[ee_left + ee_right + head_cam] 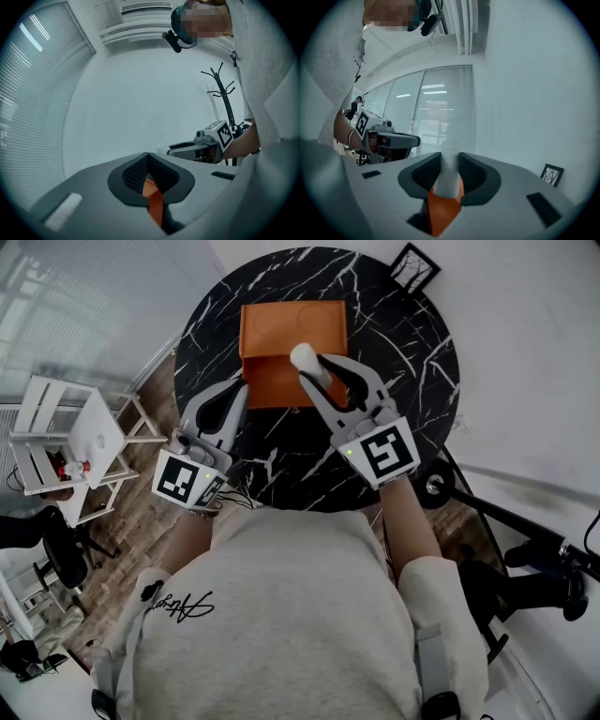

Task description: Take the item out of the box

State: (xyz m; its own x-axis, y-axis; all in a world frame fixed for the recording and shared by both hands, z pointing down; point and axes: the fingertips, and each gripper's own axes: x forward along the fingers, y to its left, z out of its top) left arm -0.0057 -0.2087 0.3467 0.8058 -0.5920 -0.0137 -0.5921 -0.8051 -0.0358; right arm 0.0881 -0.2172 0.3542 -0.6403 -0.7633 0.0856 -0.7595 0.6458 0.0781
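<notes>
Your left gripper point(234, 396) has its jaws pinched together on a thin wall of the open orange cardboard box point(292, 332), which sits on the round black marble table point(403, 381). Your right gripper point(317, 369) is clamped across the small white cylinder point(307, 359), over the box. The cylinder looks light, stiff and smooth, so grip it mid-body.

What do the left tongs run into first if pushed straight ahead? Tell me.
The orange box: the left tongs are shut on its left edge, so pushing on would likely just shove it.
</notes>
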